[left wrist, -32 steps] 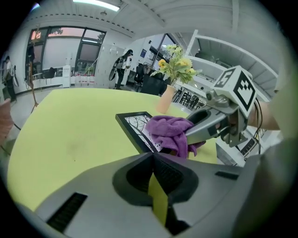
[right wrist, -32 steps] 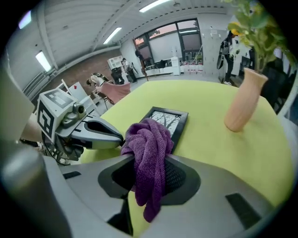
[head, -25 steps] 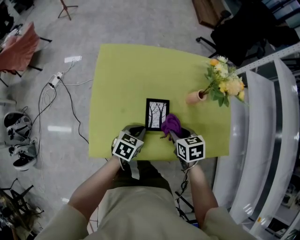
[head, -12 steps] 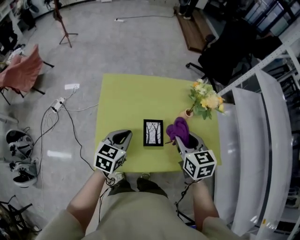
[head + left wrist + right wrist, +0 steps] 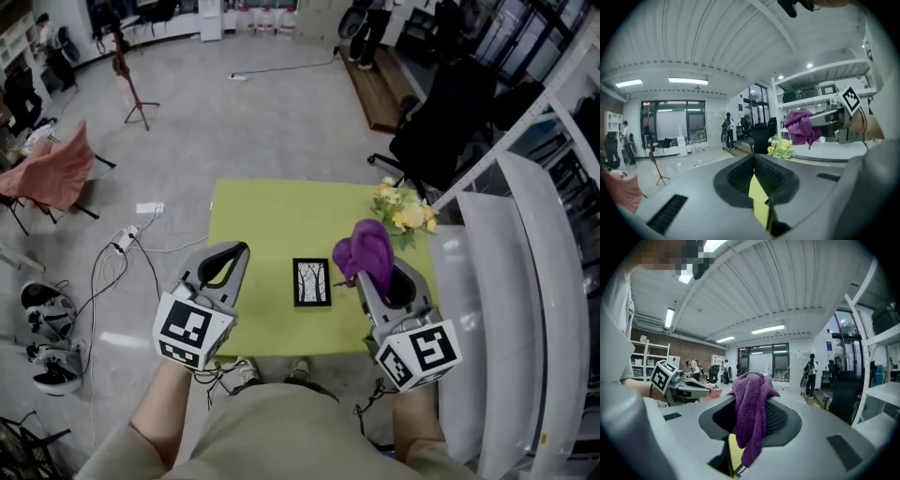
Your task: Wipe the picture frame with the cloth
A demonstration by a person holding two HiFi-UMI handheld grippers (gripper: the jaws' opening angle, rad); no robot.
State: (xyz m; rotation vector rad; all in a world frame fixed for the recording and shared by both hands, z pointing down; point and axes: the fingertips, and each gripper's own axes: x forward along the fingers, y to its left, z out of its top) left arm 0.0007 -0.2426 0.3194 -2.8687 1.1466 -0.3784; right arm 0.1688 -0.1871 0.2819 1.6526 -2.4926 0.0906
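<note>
The left gripper (image 5: 234,255) has its jaws closed on nothing, with only a thin sliver of the green tabletop (image 5: 272,216) showing between them. The right gripper (image 5: 380,277) has its jaws clamped on the purple cloth (image 5: 750,404), which bunches above them and hangs down in front. The picture frame (image 5: 312,282) lies flat on the tabletop, below and between the two pairs of jaws and touching neither. The flowers (image 5: 403,214) stand beyond the right jaws.

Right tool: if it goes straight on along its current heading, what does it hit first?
Nothing near, judging by its own view: the right tool, shut on the purple terry cloth, points roughly level above the yellow-green table into open room. Depth unclear.
</note>
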